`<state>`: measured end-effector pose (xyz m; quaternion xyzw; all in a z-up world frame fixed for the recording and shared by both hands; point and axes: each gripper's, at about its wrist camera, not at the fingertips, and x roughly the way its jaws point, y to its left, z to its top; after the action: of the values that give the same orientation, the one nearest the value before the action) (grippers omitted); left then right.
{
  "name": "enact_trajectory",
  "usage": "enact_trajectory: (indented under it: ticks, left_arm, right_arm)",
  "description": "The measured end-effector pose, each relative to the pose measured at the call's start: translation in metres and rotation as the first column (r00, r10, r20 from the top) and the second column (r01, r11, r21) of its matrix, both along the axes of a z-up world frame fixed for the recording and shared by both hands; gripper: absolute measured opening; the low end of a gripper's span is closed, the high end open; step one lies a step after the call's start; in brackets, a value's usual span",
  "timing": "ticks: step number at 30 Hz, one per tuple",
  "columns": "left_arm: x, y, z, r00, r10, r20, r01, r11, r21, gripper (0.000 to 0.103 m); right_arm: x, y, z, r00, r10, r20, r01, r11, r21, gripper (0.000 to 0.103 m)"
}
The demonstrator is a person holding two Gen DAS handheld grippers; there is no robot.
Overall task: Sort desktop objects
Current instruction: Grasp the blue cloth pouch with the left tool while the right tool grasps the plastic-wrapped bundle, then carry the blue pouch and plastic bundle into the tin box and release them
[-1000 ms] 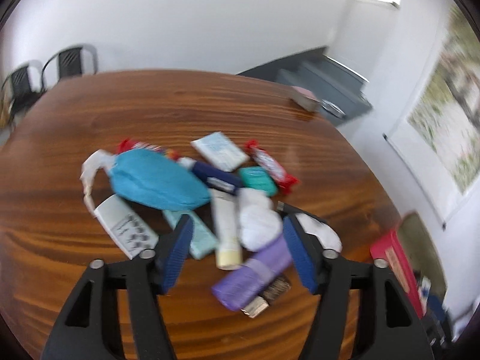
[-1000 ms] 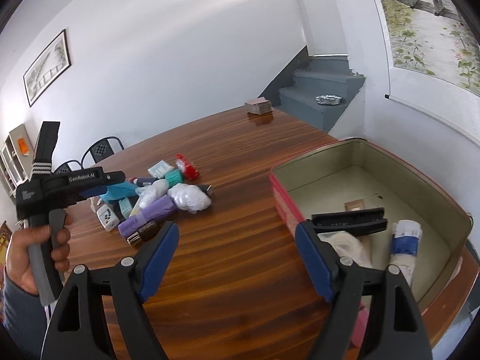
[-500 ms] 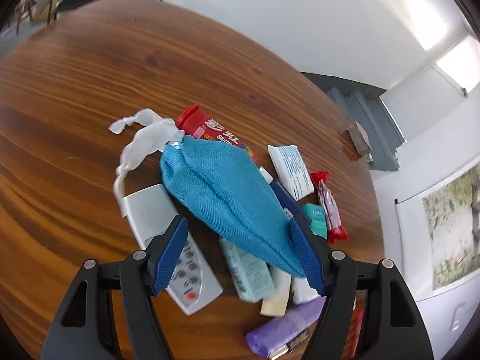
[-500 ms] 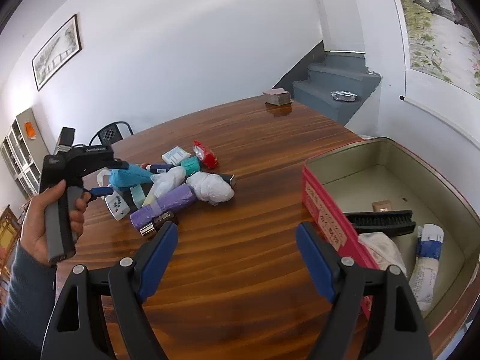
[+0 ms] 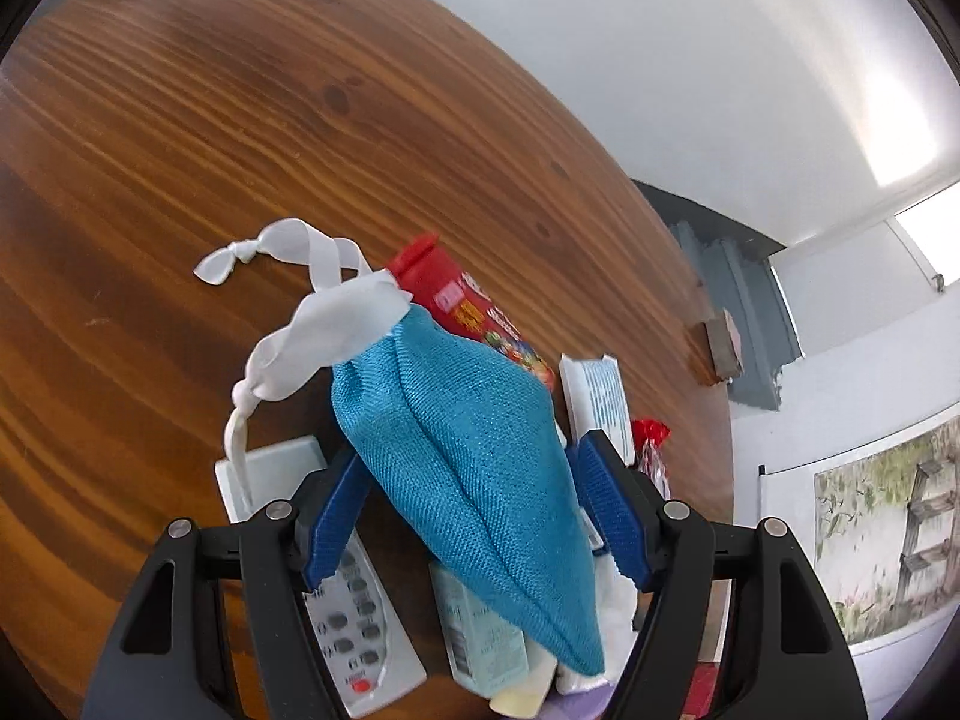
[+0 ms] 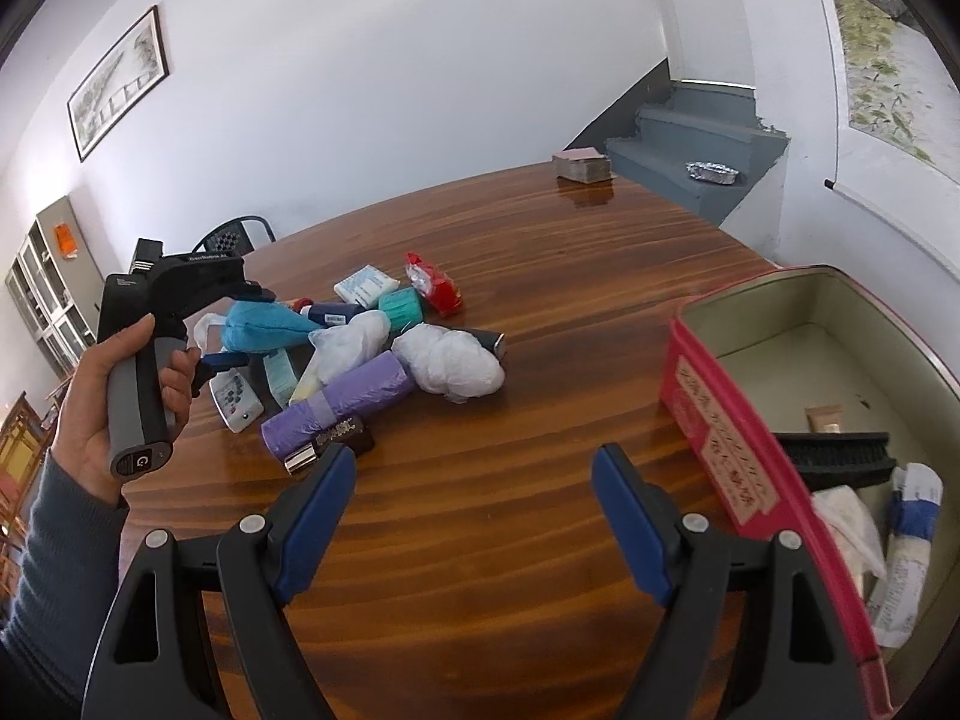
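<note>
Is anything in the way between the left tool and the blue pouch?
Nothing visible. The left tool already straddles the blue pouch, which lies on top of the pile with one finger on each side; the pads do not look pressed on it yet.

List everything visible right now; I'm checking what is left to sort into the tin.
blue mesh pouch: 1, teal with white ties, atop pile, between left tool's pads
remote: 1, white, pile's near-left edge
purple roll: 1, lilac, pile front
white plastic bag: 1, pile right
red snack packet: 1, pile far side
teal box: 1, beside red packet
tissue pack: 1, white-blue, pile far side
red tin: 1, table right, holds a black comb
table: 1, brown wood
left tool: open, astride pouch
right tool: open, empty, over bare table
left hand: grips the tool's handle
</note>
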<state>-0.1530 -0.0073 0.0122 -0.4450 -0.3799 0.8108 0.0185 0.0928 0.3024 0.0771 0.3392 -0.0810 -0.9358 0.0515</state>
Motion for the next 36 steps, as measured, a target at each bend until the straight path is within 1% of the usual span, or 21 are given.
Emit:
enact_trajectory:
  ticks: [1,2,3,4,5,7,11,14,17,21,24,26,31,34,36]
  left_arm:
    - [0.0,0.0,0.0,1.0,-0.005,-0.01,0.004,1.0,-0.01,0.072]
    - [0.001,0.0,-0.001,1.0,-0.002,-0.018,0.002,1.0,-0.022,0.06]
    - [0.002,-0.002,0.0,1.0,0.0,-0.015,0.0,0.999,-0.033,0.051]
    - [0.001,-0.002,-0.001,1.0,-0.001,-0.01,0.001,0.999,-0.038,0.04]
    - [0.002,-0.004,0.0,1.0,-0.004,-0.012,0.003,0.999,-0.034,0.033]
    - [0.004,-0.004,0.003,1.0,-0.01,-0.026,0.009,0.999,-0.032,0.029]
    - [0.013,-0.002,0.022,0.996,-0.016,-0.086,0.009,0.997,-0.075,0.021]
    - [0.022,0.001,0.043,0.989,-0.03,-0.143,0.015,0.994,-0.11,0.021]
    - [0.029,0.001,0.055,0.983,-0.039,-0.177,0.02,0.994,-0.109,0.021]
    - [0.037,0.002,0.072,0.974,-0.052,-0.219,0.03,0.994,-0.106,0.021]
    - [0.042,0.004,0.081,0.967,-0.061,-0.247,0.037,0.994,-0.1,0.021]
    - [0.047,0.004,0.087,0.963,-0.071,-0.261,0.047,0.994,-0.096,0.021]
    - [0.053,0.013,0.097,0.951,-0.101,-0.292,0.076,0.993,-0.095,0.021]
    - [0.057,0.02,0.1,0.946,-0.122,-0.299,0.098,0.991,-0.097,0.021]
    - [0.058,0.024,0.101,0.944,-0.137,-0.301,0.113,0.989,-0.099,0.021]
  right_arm:
    - [-0.003,-0.001,-0.001,1.0,0.003,0.004,-0.003,1.0,0.001,0.084]
    - [-0.008,-0.002,-0.002,1.0,0.009,0.009,-0.009,1.0,0.001,0.084]
    - [-0.012,-0.003,-0.002,1.0,0.014,0.012,-0.014,1.0,0.002,0.084]
    - [-0.016,-0.004,-0.002,1.0,0.017,0.014,-0.017,1.0,0.005,0.084]
    - [-0.02,-0.005,-0.001,1.0,0.022,0.014,-0.022,1.0,0.01,0.084]
    - [-0.03,-0.01,0.001,0.999,0.038,0.012,-0.038,0.999,0.026,0.084]
    - [-0.053,-0.019,0.0,0.998,0.063,0.023,-0.064,0.996,0.067,0.084]
    - [-0.069,-0.023,-0.006,0.997,0.071,0.042,-0.075,0.993,0.087,0.084]
    - [-0.089,-0.027,-0.016,0.994,0.078,0.082,-0.085,0.992,0.093,0.084]
    - [-0.106,-0.031,-0.025,0.992,0.072,0.106,-0.085,0.989,0.123,0.084]
    - [-0.114,-0.034,-0.03,0.989,0.074,0.131,-0.093,0.985,0.145,0.073]
    - [-0.119,-0.035,-0.035,0.986,0.073,0.153,-0.096,0.984,0.152,0.061]
    - [-0.12,-0.035,-0.039,0.981,0.089,0.171,-0.113,0.985,0.133,0.054]
    - [-0.115,-0.036,-0.037,0.983,0.094,0.155,-0.114,0.985,0.127,0.049]
    - [-0.109,-0.036,-0.032,0.987,0.092,0.134,-0.108,0.987,0.118,0.048]
